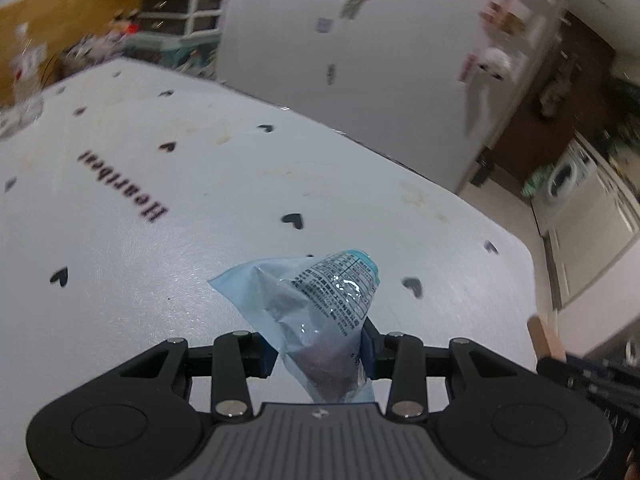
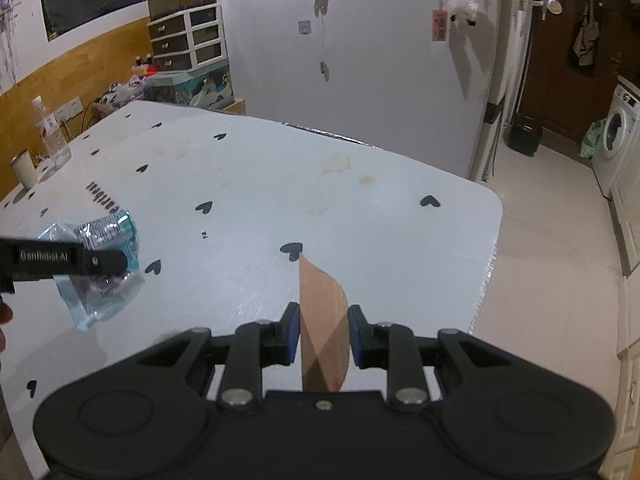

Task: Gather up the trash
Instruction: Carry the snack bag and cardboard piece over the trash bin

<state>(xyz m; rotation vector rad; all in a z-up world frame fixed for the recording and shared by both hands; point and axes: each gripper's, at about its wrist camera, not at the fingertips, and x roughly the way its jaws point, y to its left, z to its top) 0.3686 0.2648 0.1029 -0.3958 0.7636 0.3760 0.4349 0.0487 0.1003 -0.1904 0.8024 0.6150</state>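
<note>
A crumpled light-blue plastic wrapper [image 1: 320, 300] with printed text is clamped between the blue pads of my left gripper [image 1: 320, 350], lifted above the white table [image 1: 160, 280]. My right gripper [image 2: 324, 332] is shut on a stiff brown paper scrap [image 2: 322, 304] that stands upright between its pads, over the table's near right part. From the right wrist view, the left gripper [image 2: 116, 262] comes in from the left edge with the wrapper [image 2: 100, 284] hanging from it. The brown scrap [image 1: 546, 336] also shows at the right edge of the left wrist view.
The table [image 2: 360, 220] wears a white cloth with black hearts and some stains. A clear bottle [image 2: 50, 132] and a cup [image 2: 24, 168] stand at its far left. Beyond it are a drawer unit [image 2: 186, 36], a white wall, tiled floor and a washing machine [image 2: 616, 136].
</note>
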